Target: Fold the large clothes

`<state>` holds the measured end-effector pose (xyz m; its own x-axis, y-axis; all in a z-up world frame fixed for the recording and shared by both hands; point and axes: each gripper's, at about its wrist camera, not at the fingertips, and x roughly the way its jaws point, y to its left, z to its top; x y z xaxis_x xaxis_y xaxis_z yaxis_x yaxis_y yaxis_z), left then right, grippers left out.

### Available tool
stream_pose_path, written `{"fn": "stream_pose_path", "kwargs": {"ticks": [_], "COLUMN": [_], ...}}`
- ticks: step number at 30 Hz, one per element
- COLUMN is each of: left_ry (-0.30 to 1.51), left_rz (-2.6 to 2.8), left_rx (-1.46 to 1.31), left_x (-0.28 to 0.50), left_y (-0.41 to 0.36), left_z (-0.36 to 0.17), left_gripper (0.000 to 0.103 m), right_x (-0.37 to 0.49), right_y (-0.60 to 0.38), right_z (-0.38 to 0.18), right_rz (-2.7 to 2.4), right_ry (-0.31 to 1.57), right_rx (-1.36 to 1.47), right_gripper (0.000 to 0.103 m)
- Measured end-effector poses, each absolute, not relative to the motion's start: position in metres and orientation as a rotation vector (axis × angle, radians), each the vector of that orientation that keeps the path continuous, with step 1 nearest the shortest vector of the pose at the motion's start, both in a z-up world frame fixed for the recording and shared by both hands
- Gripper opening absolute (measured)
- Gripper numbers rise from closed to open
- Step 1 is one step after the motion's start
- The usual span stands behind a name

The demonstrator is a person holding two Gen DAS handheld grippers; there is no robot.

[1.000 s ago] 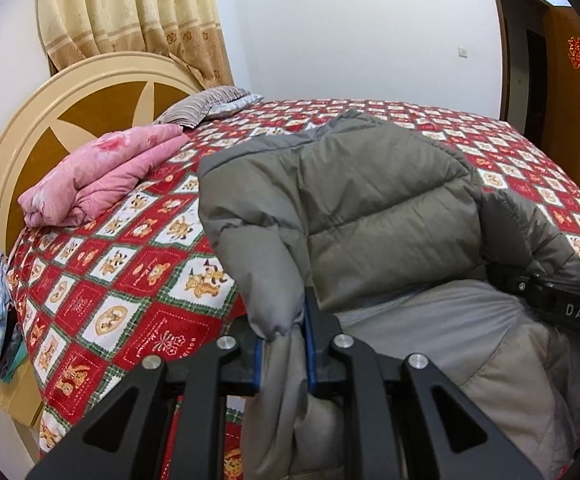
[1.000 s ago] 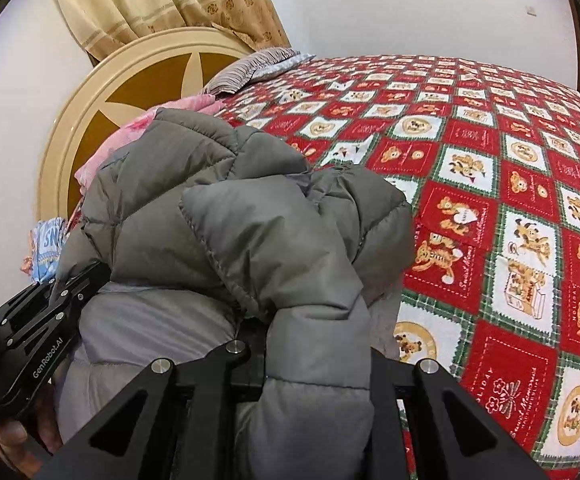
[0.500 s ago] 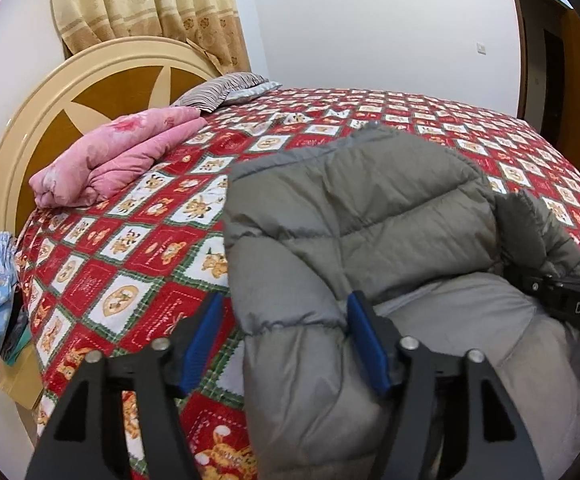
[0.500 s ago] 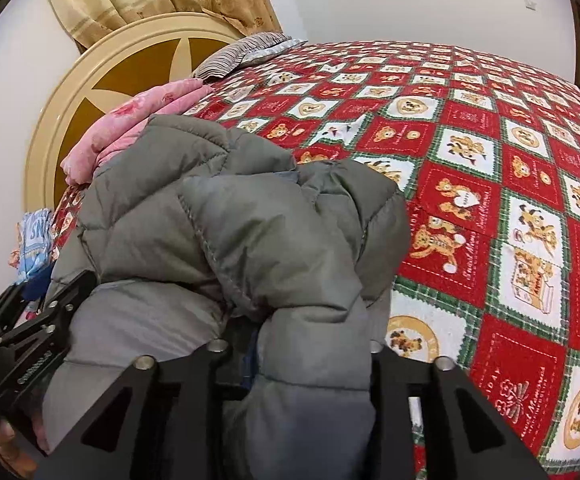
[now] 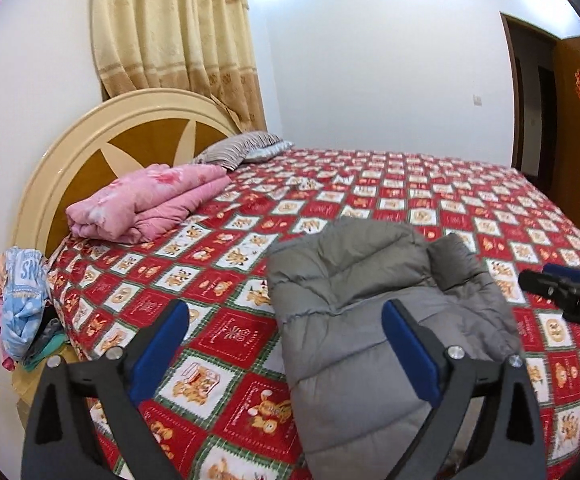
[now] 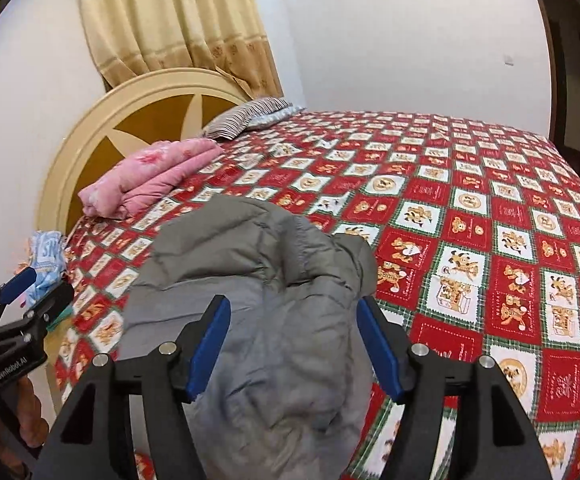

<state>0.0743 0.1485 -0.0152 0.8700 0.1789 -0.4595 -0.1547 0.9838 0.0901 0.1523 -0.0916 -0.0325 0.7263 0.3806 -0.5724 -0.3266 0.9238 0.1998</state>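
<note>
A grey padded jacket [image 5: 374,320] lies folded in a bundle at the near edge of the bed; it also shows in the right wrist view [image 6: 261,300]. My left gripper [image 5: 285,344] is open and empty, its blue pads wide apart above the jacket's left part. My right gripper [image 6: 294,340] is open and empty, its pads either side of the jacket's near end, not touching it. The right gripper shows at the right edge of the left wrist view [image 5: 570,292]. The left gripper shows at the left of the right wrist view [image 6: 21,304].
The bed [image 5: 470,208] has a red checked cartoon cover. A folded pink quilt [image 5: 149,204] and a striped pillow [image 5: 237,148] lie by the round headboard [image 5: 101,148]. A pile of clothes [image 5: 21,304] sits left of the bed. A brown door [image 5: 578,128] is at right.
Both grippers have opened and let go of the jacket, then pulled back and up. The jacket now rests on the bed.
</note>
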Motion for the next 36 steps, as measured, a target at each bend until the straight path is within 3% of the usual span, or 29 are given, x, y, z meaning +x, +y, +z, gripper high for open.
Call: {"fn": "stream_pose_path", "kwargs": {"ticks": [12, 36], "left_ry": [0.42, 0.433], "left_rz": [0.164, 0.165], "left_rx": [0.031, 0.037], "left_x": [0.051, 0.049], "left_y": [0.152, 0.149], "left_z": [0.003, -0.003], "left_gripper": [0.101, 0.103], "right_x": [0.108, 0.102], "right_y": [-0.081, -0.086], "right_z": [-0.016, -0.013], "right_rz": [0.409, 0.396], "right_ry": [0.599, 0.59], "right_rx": [0.045, 0.047], "right_gripper": [0.066, 0.066]}}
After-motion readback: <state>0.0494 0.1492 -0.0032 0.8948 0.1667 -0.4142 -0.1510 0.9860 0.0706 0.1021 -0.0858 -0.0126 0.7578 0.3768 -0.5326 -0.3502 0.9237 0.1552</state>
